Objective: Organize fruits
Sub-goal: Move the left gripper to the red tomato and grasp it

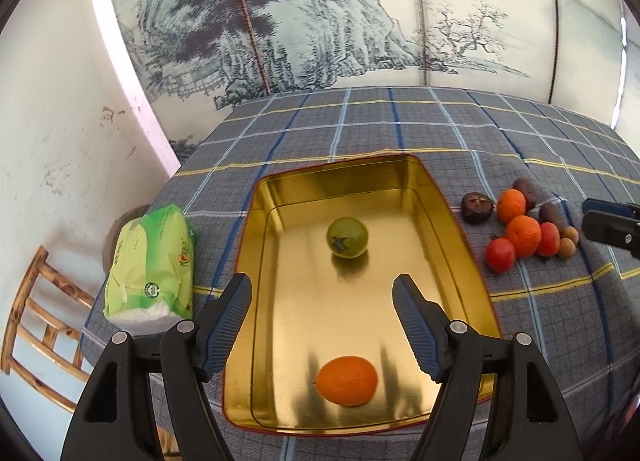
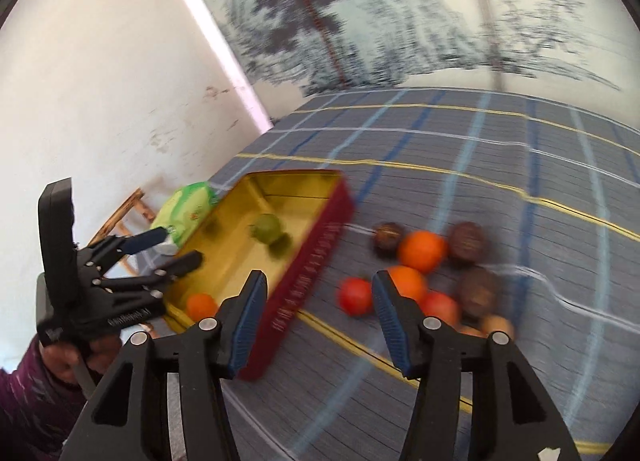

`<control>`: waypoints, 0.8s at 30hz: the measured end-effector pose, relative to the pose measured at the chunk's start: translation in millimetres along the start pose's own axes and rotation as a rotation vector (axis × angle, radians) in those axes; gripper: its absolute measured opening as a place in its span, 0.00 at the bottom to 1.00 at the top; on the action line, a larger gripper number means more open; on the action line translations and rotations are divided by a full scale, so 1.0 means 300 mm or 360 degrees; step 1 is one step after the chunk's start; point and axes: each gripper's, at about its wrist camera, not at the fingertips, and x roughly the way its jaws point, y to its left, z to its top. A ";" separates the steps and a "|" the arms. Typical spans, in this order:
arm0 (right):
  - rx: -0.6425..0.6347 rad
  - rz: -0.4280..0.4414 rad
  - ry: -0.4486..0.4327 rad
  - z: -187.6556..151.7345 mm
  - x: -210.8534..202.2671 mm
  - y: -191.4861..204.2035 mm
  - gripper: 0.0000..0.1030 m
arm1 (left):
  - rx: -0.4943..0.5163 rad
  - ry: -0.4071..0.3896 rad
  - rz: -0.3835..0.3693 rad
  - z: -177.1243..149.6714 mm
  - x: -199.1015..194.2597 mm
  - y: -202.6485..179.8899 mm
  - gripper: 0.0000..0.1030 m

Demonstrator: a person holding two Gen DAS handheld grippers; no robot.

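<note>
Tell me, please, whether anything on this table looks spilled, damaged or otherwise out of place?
Nothing looks spilled or broken. The green pack of tissues left of the gold tin is the one non-fruit item. Two fruits lie in the tin; the rest sit heaped on the cloth to its right.

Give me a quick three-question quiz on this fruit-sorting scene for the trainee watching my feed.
1. True or false: the gold tin already holds two fruits.
2. Which fruit lies nearest the left gripper? A) green tomato B) orange mandarin C) red tomato
3. What is between the fingers of the right gripper?

Key
1. True: the green tomato and one orange mandarin lie inside.
2. B
3. Nothing; its fingers are apart and empty, pointing towards the fruit pile on the checked cloth.
</note>
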 end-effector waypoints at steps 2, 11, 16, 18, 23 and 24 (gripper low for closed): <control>0.0026 -0.0079 -0.0020 -0.022 -0.037 -0.055 0.56 | 0.0041 -0.0008 -0.0035 0.005 -0.009 -0.023 0.71; 0.0240 -0.0341 -0.0040 -0.151 -0.149 -0.340 0.57 | 0.0354 -0.0059 -0.0323 0.031 -0.061 -0.214 0.72; 0.0323 -0.0374 -0.0041 -0.207 -0.166 -0.433 0.57 | 0.0618 -0.0046 -0.0497 0.076 -0.065 -0.338 0.70; 0.0348 -0.0358 -0.0043 -0.221 -0.165 -0.456 0.57 | 0.0702 -0.0012 -0.0548 0.095 -0.047 -0.375 0.62; 0.0335 -0.0302 -0.0076 -0.226 -0.173 -0.453 0.57 | 0.0899 0.0155 -0.0660 0.131 0.058 -0.460 0.46; 0.0339 -0.0288 -0.0077 -0.229 -0.173 -0.456 0.57 | 0.0924 0.0201 -0.0674 0.137 0.088 -0.471 0.42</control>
